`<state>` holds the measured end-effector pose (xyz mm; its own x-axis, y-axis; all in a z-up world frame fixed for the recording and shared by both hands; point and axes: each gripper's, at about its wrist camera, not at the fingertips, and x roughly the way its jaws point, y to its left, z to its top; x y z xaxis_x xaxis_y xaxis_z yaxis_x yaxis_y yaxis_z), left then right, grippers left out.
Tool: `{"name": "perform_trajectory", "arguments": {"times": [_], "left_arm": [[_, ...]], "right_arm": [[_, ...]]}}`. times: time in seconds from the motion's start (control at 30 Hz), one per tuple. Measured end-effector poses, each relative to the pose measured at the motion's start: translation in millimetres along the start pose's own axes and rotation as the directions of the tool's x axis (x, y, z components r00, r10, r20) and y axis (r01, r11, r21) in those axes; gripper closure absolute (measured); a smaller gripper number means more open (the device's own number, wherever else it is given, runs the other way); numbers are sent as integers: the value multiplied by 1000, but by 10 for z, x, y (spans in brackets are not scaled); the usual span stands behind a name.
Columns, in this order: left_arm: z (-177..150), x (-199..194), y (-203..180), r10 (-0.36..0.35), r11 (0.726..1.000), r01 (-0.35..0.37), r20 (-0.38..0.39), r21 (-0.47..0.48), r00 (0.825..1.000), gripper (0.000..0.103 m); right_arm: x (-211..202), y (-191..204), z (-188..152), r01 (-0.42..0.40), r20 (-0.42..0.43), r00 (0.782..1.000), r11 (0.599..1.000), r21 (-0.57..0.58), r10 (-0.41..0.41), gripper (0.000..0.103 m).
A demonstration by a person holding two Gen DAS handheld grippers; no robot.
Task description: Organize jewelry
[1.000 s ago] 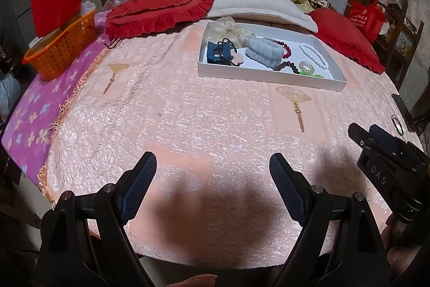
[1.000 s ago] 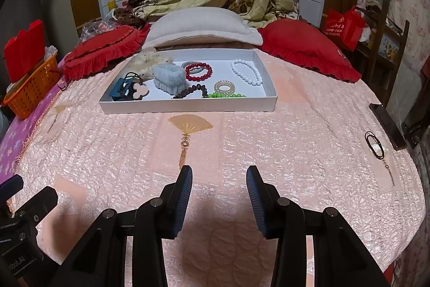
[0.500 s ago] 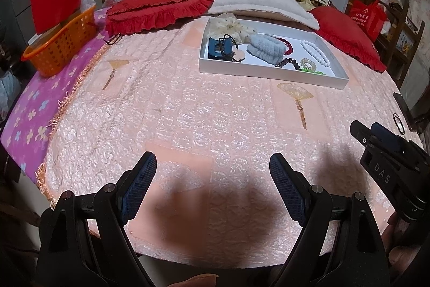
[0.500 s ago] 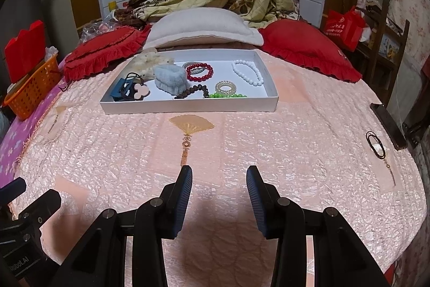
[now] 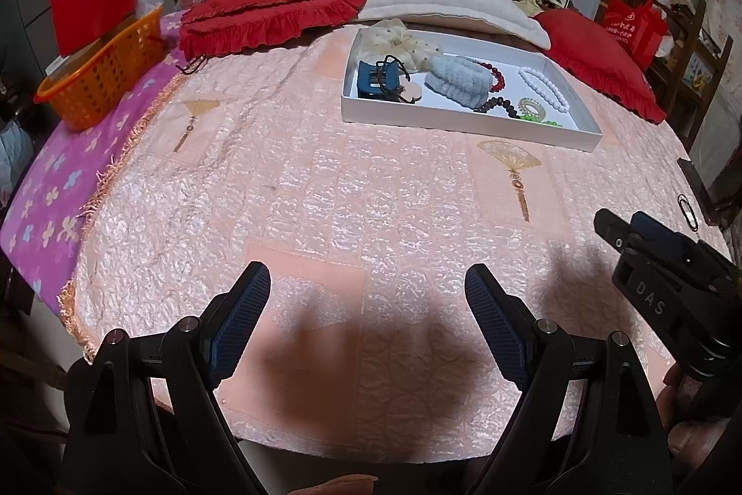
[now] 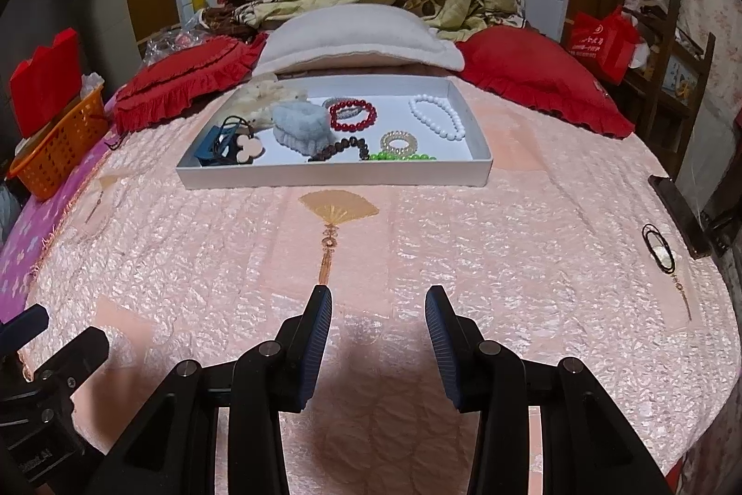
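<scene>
Right wrist, one tray [image 6: 334, 174], two red cushions [image 6: 181, 86], one basket [image 6: 60, 151]

Open ground: pink quilted bedspread [image 6: 463, 226], bare from the near edge up to the white tray [image 6: 334, 174] — nothing between either gripper and the tray's front wall.

Tray: low walls all round, open from above; interior crowded at left and centre, a bare patch at the far right corner beyond the white bead bracelet [image 6: 438, 116].

Behind tray: cream pillow [image 6: 352, 35] and two red cushions, close to the back wall of the tray.

Left edge: orange basket [image 5: 99, 70] on the purple cloth, well apart from the tray.

Right edge: black cord necklace [image 6: 658, 249] lying flat, beside a dark bedside ledge [image 6: 677, 216] — little room there.
</scene>
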<state>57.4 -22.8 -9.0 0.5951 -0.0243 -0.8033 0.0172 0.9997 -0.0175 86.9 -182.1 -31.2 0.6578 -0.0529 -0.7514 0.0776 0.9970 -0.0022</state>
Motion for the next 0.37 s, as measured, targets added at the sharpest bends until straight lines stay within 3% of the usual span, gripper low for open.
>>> {"name": "perform_trajectory", "arguments": {"times": [0.37], "left_arm": [[14, -15, 31, 1, 1000, -1, 22, -6, 1000, 17]], "right_arm": [[54, -57, 14, -6, -1, 1000, 1000, 25, 6, 63]]}}
